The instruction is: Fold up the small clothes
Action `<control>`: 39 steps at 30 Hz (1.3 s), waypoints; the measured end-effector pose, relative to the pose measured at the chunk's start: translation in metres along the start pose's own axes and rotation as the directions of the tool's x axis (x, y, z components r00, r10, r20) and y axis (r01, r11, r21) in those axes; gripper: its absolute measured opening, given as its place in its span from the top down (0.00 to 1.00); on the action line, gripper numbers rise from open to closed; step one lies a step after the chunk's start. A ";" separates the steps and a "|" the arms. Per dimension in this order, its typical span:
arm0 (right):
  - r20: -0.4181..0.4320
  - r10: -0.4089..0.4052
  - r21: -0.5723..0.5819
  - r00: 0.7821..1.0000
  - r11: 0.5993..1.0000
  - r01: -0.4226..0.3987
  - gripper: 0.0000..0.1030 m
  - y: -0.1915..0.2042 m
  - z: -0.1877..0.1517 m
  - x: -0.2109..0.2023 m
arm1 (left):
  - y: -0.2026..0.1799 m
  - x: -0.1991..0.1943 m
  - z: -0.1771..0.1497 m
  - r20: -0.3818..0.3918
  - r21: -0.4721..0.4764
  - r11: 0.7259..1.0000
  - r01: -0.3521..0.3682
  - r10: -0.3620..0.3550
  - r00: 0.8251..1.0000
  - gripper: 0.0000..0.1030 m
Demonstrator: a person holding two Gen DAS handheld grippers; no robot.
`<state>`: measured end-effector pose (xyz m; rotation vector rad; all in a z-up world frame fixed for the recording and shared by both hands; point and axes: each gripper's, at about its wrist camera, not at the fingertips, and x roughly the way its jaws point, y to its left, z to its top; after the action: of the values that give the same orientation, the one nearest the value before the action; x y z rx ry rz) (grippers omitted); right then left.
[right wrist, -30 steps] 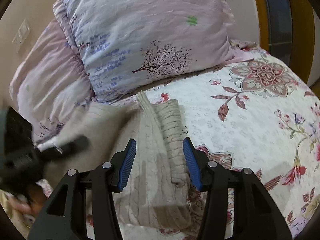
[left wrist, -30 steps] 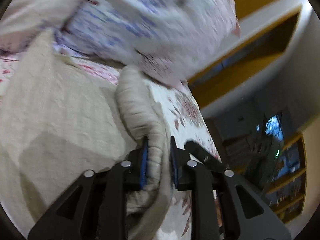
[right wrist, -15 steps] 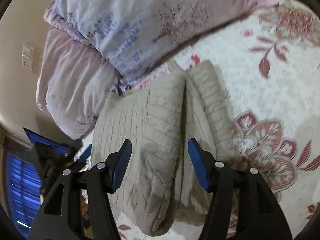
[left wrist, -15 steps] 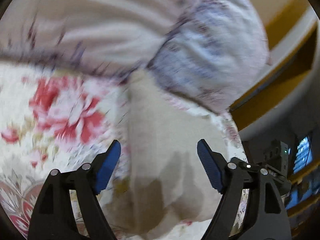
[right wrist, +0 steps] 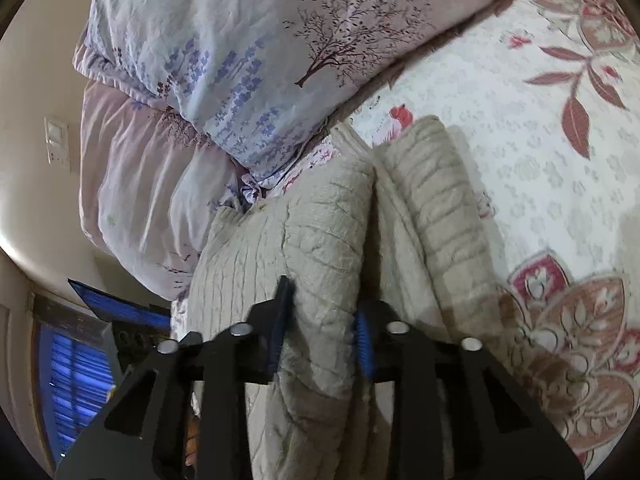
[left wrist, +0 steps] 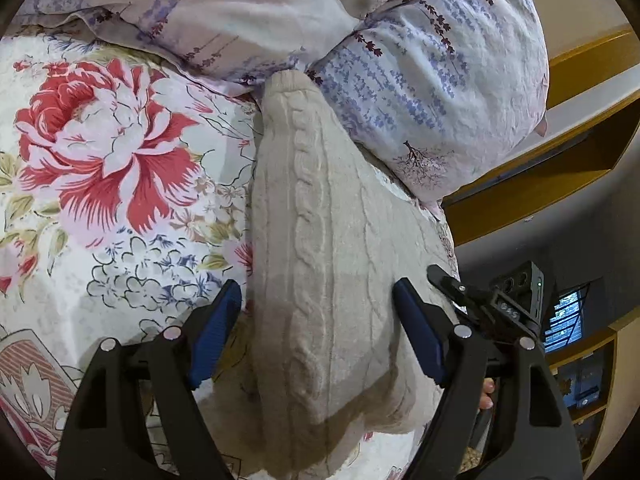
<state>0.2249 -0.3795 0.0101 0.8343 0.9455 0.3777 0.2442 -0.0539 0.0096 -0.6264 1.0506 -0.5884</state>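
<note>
A beige cable-knit sweater [left wrist: 320,216] lies folded lengthwise on the floral bedsheet [left wrist: 100,160], its far end against the pillows. My left gripper [left wrist: 316,292] is open and hangs over the sweater's near end. Its blue pads [left wrist: 216,328] straddle the knit without pinching it. In the right wrist view the sweater [right wrist: 436,200] shows two long folds side by side. My right gripper [right wrist: 322,312] is closing its jaws on the left fold, and the pads [right wrist: 362,344] press into the bunched knit. The right gripper's body [left wrist: 508,304] also shows at the left wrist view's right edge.
Two lilac-printed pillows [right wrist: 240,60] are stacked at the head of the bed, touching the sweater. The bedsheet [right wrist: 560,160] spreads to the right. A yellow wooden shelf [left wrist: 560,152] and a window [left wrist: 564,320] lie beyond the bed's edge. A wall switch [right wrist: 56,144] is at left.
My left gripper let go of the sweater's fold, opened wide and swung toward the sweater's left edge. My right gripper moved in over the left fold and closed on it.
</note>
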 end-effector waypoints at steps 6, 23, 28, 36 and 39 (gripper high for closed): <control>0.174 -0.084 -0.279 0.981 0.951 0.130 0.84 0.058 -0.005 -0.025 | 0.002 -0.005 -0.002 -0.001 -0.024 1.000 0.014 -0.014 1.000 0.22; 0.375 -0.250 -0.331 0.893 0.863 0.381 0.85 0.054 -0.008 -0.052 | -0.013 -0.003 -0.011 -0.015 0.055 0.998 -0.003 0.004 1.000 0.22; 0.272 -0.374 -0.235 0.887 0.868 0.438 0.86 0.011 -0.006 -0.032 | -0.017 0.001 -0.017 -0.033 0.065 0.998 -0.002 0.004 0.999 0.22; 0.377 -0.346 -0.304 0.859 0.830 0.467 0.91 0.035 -0.005 -0.047 | -0.019 -0.004 -0.019 -0.034 0.079 0.997 -0.004 0.007 0.999 0.22; 0.351 -0.407 -0.283 0.843 0.812 0.510 0.91 0.022 -0.002 -0.033 | -0.021 -0.006 -0.022 -0.041 0.087 0.996 -0.005 0.009 0.999 0.22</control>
<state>0.2064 -0.3852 0.0450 0.2780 0.7523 0.0018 0.2190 -0.0678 0.0204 -0.5363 1.0602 -0.6400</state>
